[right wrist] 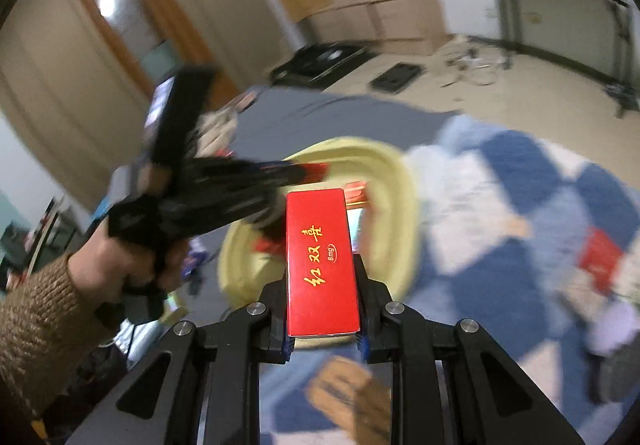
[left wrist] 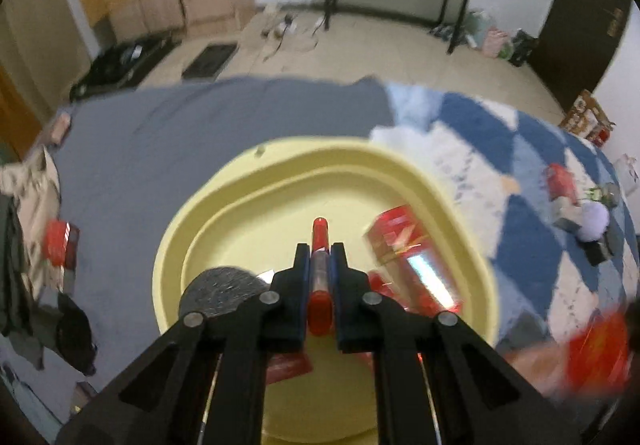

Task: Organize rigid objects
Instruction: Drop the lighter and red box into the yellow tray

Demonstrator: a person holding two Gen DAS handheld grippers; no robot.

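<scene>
A: What do the fingers hold?
B: The left gripper (left wrist: 320, 265) is clamped on a red lighter (left wrist: 320, 285); the right gripper (right wrist: 322, 277) squeezes a red box (right wrist: 321, 265).
A: And beyond them?
B: Both hang over the yellow basin (left wrist: 280, 181). Another red box (left wrist: 412, 265) lies inside it at three o'clock.

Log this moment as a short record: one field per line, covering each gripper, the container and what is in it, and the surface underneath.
left gripper: shut on a slim red lighter, over the basin
right gripper: shut on a flat red box with yellow lettering
container: pale yellow basin, wide rim
contents: red packs and a round grey disc
surface: grey sheet beside a blue-and-white blanket
left out: small red box on the sheet
</scene>
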